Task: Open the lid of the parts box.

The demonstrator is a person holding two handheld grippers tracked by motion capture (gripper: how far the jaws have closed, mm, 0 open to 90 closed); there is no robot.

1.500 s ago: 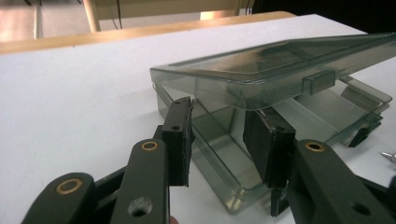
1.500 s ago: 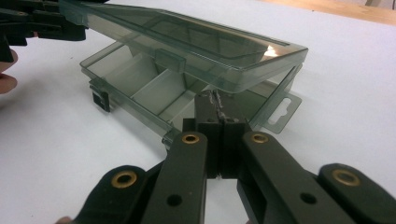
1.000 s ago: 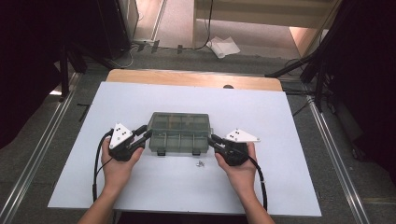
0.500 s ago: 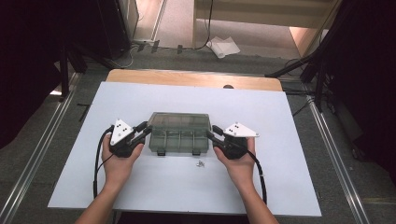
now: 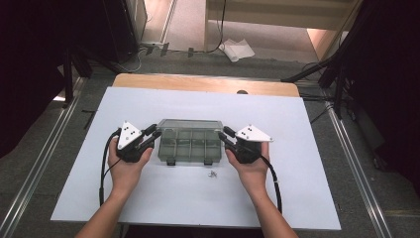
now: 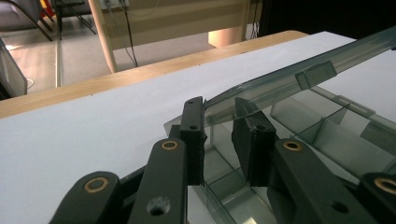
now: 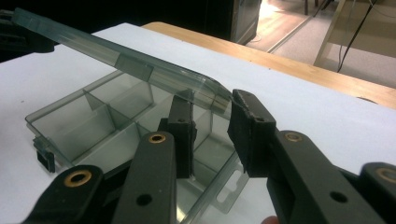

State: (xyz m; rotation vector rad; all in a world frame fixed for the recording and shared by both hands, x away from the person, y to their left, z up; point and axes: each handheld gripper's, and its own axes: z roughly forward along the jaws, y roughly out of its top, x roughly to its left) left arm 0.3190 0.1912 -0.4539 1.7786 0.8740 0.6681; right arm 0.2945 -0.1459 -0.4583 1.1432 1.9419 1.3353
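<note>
A clear grey compartment box (image 5: 190, 144) lies mid-table, its latches toward the person. Its lid (image 6: 299, 77) is tilted up off the empty compartments (image 6: 327, 135). My left gripper (image 5: 156, 133) is at the box's left end. In the left gripper view the lid's corner fills the gap between the jaws of my left gripper (image 6: 219, 116), which have just been closing on it. My right gripper (image 5: 225, 135) is at the right end. There the lid (image 7: 126, 58) reaches between the jaws of my right gripper (image 7: 212, 112), which have also just closed further, above the open tray (image 7: 93, 116).
A few small metal bits (image 5: 213, 173) lie just in front of the box. The white tabletop (image 5: 307, 198) ends in a wooden strip (image 5: 198, 83) at the far side. Beyond it are grey floor, dark stands and a crumpled white sheet (image 5: 236, 49).
Both grippers have edged slightly away from the person along the box's ends. The box itself has stayed in place.
</note>
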